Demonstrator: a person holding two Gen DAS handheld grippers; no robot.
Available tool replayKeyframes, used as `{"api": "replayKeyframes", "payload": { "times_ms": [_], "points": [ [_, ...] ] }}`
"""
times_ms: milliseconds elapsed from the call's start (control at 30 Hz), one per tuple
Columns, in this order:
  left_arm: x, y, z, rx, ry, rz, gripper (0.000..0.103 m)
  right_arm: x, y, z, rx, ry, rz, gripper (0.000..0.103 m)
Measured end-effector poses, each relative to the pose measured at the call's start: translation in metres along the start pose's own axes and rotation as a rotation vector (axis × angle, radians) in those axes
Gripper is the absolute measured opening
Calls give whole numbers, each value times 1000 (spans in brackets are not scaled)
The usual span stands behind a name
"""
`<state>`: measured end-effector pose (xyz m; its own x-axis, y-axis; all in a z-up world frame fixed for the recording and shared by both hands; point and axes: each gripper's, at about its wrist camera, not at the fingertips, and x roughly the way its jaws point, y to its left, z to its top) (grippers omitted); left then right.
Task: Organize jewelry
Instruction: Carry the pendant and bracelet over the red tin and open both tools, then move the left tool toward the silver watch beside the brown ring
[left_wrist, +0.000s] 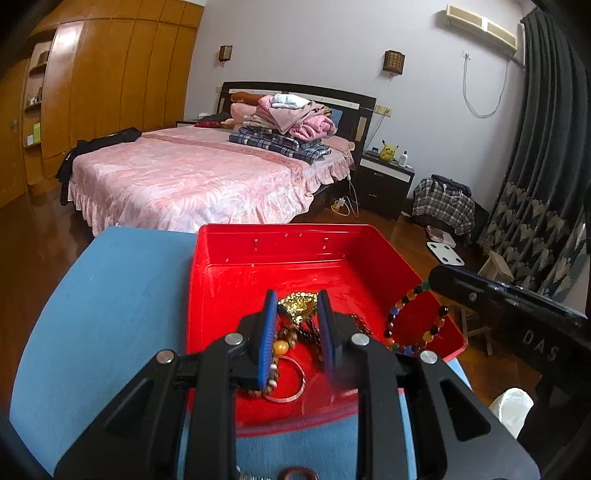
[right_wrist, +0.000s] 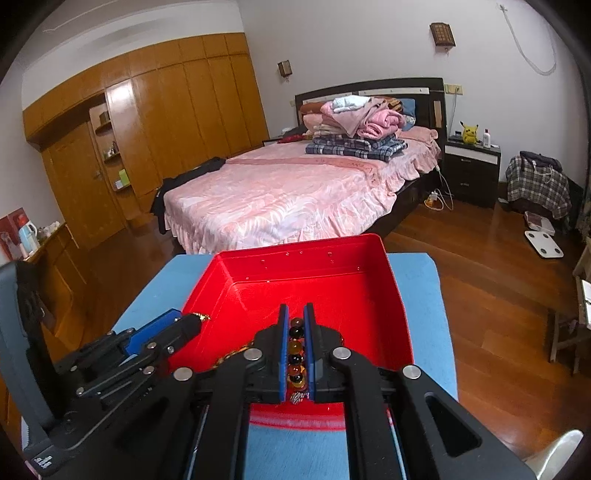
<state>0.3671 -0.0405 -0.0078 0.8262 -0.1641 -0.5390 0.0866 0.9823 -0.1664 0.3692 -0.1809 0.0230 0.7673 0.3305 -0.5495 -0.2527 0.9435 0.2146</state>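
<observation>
My right gripper (right_wrist: 296, 325) clamps a multicoloured glass-bead bracelet (left_wrist: 415, 319) above the open red plastic box (left_wrist: 295, 243), centre frame; my left gripper (left_wrist: 297, 308) grips a gold chain (left_wrist: 301, 304) there.

Left hand-held gripper (left_wrist: 297, 314) jaws narrowly apart, angled downward; right hand-held gripper (right_wrist: 296, 321) clamped tight, angled downward.

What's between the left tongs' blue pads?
In the left wrist view, a gold ornament on a beaded strand sits between the left tongs, over the red tray.
</observation>
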Motion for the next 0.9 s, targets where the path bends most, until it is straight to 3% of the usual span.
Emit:
{"api": "replayKeyframes", "payload": {
  "times_ms": [133,167,200,233,333,400,500,667,900],
  "points": [
    [18,1,5,7,29,2,23,14,-6,-5,6,17,-20,9],
    [22,2,5,6,39,4,32,14,-8,-5,10,18,-37,19],
    [23,4,5,3,45,9,39,12,-9,-5,11,11,-51,36],
    [20,7,5,0,34,16,50,9,-10,-5,11,1,-58,38],
    [7,14,2,-2,10,19,55,-4,-13,-11,17,-21,-75,48],
    [-1,18,-1,-3,5,20,60,-13,-12,-14,15,-43,-89,69],
    [-21,27,-8,-1,-7,28,70,-29,-11,-24,23,-73,-100,88],
    [-47,46,-24,-8,6,54,81,-46,-3,-50,41,-71,-97,96],
    [-69,69,-58,-34,47,96,83,-58,7,-84,51,-33,-83,96]
  ]
}}
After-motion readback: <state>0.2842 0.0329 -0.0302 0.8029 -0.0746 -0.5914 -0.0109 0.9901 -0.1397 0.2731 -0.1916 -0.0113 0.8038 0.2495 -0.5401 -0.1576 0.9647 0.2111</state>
